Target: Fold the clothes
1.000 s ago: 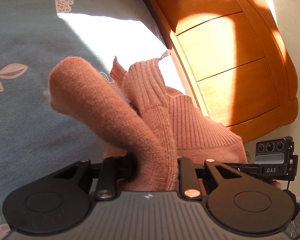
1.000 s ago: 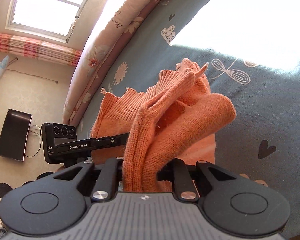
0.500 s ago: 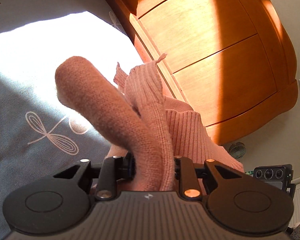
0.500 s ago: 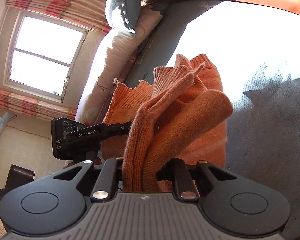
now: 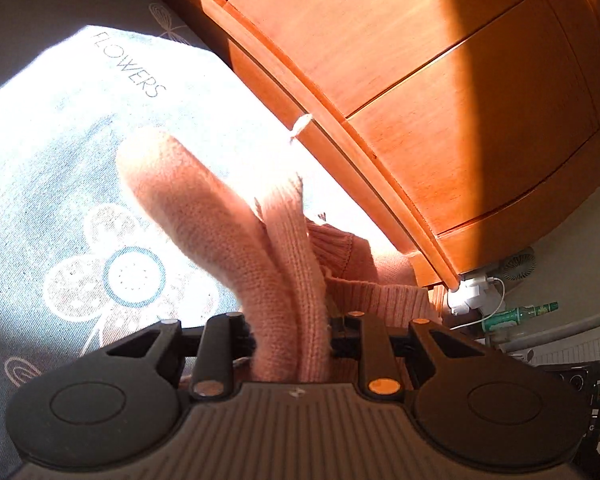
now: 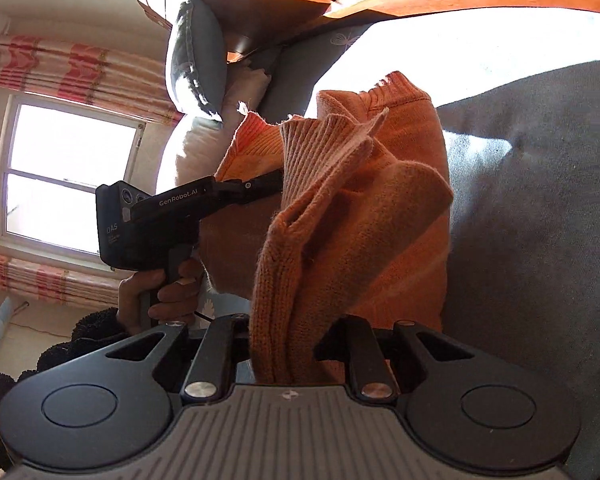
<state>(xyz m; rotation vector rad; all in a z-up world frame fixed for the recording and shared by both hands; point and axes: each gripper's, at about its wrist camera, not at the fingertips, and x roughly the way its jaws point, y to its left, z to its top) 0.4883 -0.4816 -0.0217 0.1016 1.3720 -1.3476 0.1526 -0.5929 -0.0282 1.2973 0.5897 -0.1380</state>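
An orange knitted sweater [image 6: 364,216] is held up over a bed [image 5: 40,184] by two grippers at once. In the left wrist view, the left gripper [image 5: 290,344] is seen closed on a bunched fold of the sweater [image 5: 228,240]; the knit fills the narrow gap between the fingers and rises out of it as a thick rolled band, with a ribbed edge beside it. The rest of the garment hangs below and behind the fingers, toward the foot of a wooden headboard [image 5: 440,92].

In the right wrist view, the right gripper [image 6: 288,344] is likewise pinched on a gathered wad of the same sweater, and the fingers are kept apart only by the thickness of the cloth. Ribbed hem and plain knit are folded over each other above the fingers, and the body of the sweater is draped down toward the grey bedsheet [image 6: 540,220].

The left gripper [image 6: 260,186] is also shown from the side in the right wrist view, with its fingers run into the left edge of the sweater, and the hand [image 6: 156,292] that grips its handle is seen under it, a dark fuzzy sleeve at the wrist.

The bedsheet is printed with flowers and the word FLOWERS [image 5: 130,66], and a broad patch of it is washed out by sunlight. A grey pillow [image 6: 192,48] is stood against the headboard at the far corner of the bed. A window [image 6: 64,176] with a striped blind is set in the wall behind.
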